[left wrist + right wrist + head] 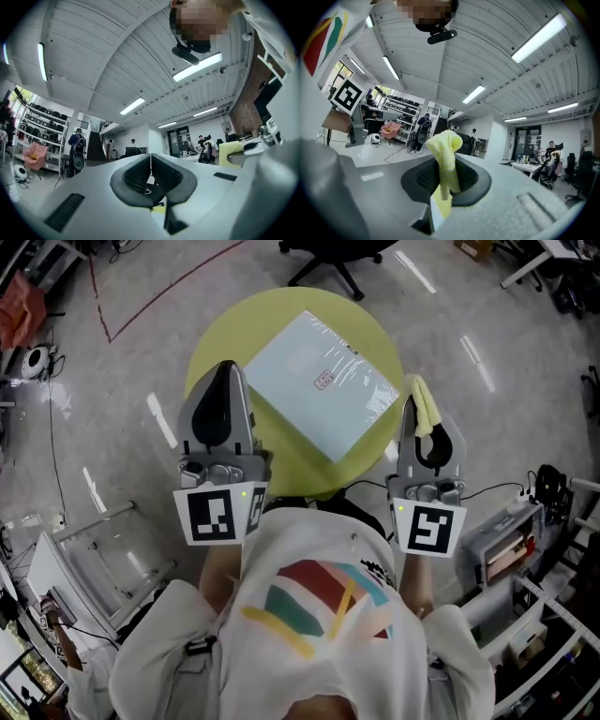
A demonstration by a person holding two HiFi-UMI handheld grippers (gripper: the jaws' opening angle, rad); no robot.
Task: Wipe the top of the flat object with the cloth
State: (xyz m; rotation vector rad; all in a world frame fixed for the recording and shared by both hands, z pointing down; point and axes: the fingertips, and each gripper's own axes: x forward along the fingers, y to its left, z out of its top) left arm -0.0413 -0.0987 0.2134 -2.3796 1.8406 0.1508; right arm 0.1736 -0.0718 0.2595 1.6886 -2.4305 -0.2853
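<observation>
- Yellow cloth sat pinched between the jaws of my right gripper. Its bunched top poked up above them and a loose tail hung below.
- My left gripper had its jaws pressed together, with nothing between them.
- The flat object, pale blue under glossy film, lay at an angle on the round yellow-green table. It bore a small red mark near its middle, too small for me to read.
- From the head view, I held both grippers over the table's near edge, the left one by the flat object's near-left side and the right one just beside its right corner.
- The cloth seemed to be clear of the flat object's top, though that steep view gave me a poor sense of height.
- A black office chair stood beyond the table on the grey floor.
</observation>
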